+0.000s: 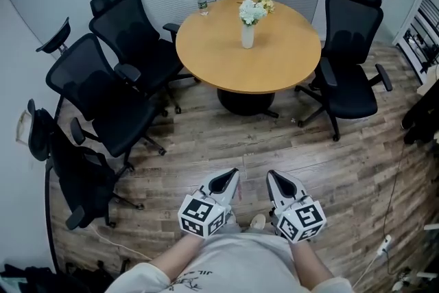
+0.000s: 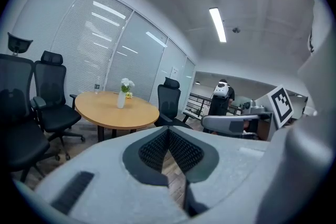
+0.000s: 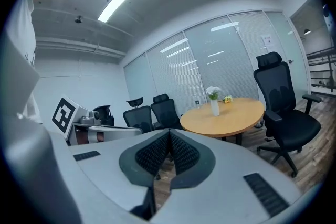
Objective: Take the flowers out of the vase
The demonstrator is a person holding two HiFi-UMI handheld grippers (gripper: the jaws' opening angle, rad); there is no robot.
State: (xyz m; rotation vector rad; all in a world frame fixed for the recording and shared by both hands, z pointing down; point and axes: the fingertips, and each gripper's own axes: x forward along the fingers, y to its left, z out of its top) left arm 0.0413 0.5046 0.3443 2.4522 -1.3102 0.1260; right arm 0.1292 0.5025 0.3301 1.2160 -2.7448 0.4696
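While left gripper (image 1: 230, 178) and right gripper (image 1: 278, 179) sit pinched shut, empty, low by the person, the vase (image 1: 247, 36) stands upright on the round table (image 1: 206, 65), dead ahead and well apart. Flowers (image 1: 253, 10): stems vertical. Neither gripper nearer. Count: one vase, one bunch.

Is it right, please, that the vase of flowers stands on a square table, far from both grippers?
No: the head view shows a round table. The vase of flowers stands on it, far from the left gripper and right gripper.
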